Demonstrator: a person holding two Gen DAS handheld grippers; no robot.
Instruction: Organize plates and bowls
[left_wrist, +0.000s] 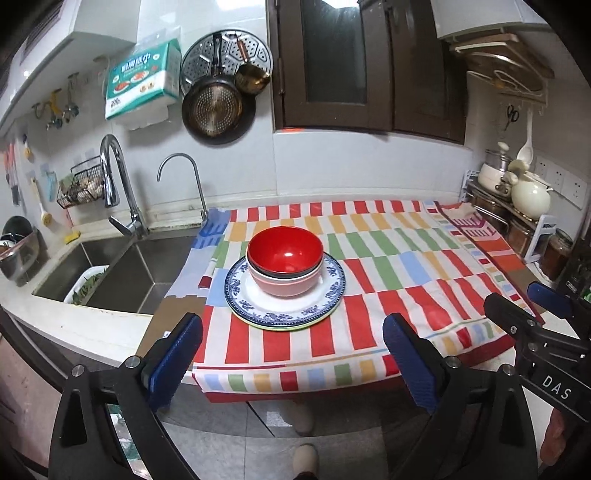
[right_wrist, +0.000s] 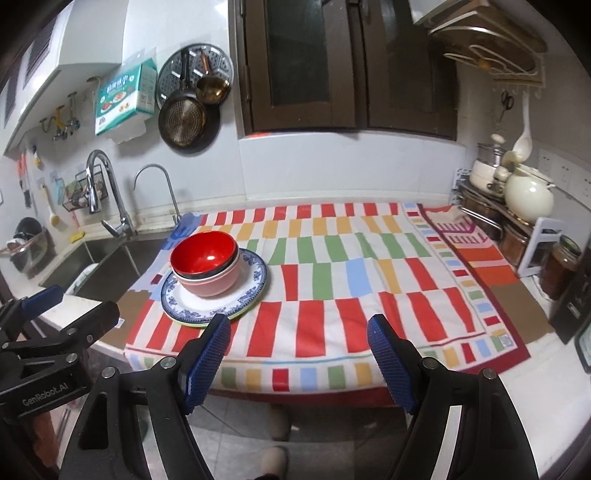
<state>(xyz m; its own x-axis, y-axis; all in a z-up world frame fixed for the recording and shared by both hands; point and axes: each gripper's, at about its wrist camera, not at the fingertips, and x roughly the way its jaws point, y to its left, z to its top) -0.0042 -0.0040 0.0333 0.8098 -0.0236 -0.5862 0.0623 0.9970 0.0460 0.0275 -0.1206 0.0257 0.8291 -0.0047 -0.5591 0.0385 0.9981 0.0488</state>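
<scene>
- bowl stack (left_wrist: 283, 263) sits nested on plate stack (left_wrist: 285, 295); looks like three bowls, count unsure
- plate stack lies on the cloth (left_wrist: 388, 273), left part, near its sink-side edge
- sink (left_wrist: 122, 273) left of the cloth, set in the counter; tall faucet (left_wrist: 120, 184) behind it, thin faucet (left_wrist: 184, 181) to its right
- pans (left_wrist: 218, 107) hang on the wall behind, above the sink
- pots (left_wrist: 517, 184) on a rack at the cloth's far right corner; jars (left_wrist: 554, 254) in front of them
- left gripper (left_wrist: 291, 365) and right gripper (right_wrist: 299, 365) hover before the counter's front edge, jaws apart, well clear of the stack

The right tongs (left_wrist: 546, 306) read "DAS"; the left tongs (right_wrist: 55, 306) read "GenRobot.AI".
</scene>
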